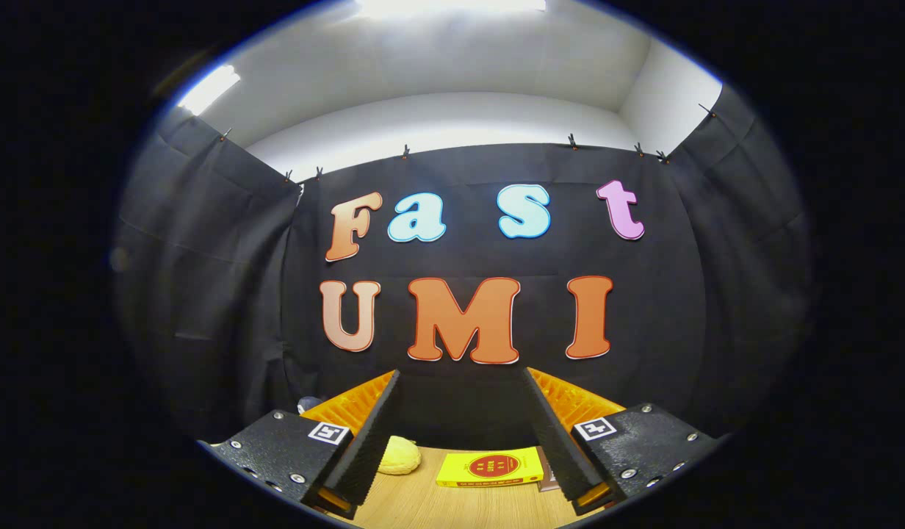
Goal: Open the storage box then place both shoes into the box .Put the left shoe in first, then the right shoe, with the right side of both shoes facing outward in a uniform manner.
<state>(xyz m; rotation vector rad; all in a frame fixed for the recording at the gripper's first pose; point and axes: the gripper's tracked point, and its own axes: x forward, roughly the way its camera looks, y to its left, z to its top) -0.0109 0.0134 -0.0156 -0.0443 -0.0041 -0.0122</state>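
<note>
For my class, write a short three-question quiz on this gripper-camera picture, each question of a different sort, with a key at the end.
1. True or false: the gripper is shut on the yellow box.
2. Which thing lies on the wooden table next to the left finger? A) a pale yellow soft lump B) a glass bottle C) a metal spoon
3. Fill in: the yellow box with a red label lies flat just ahead of the fingers, nearer the ____ finger.

Key:
1. False: the fingers stand wide apart with nothing between them.
2. A, the pale yellow soft lump.
3. right
</note>
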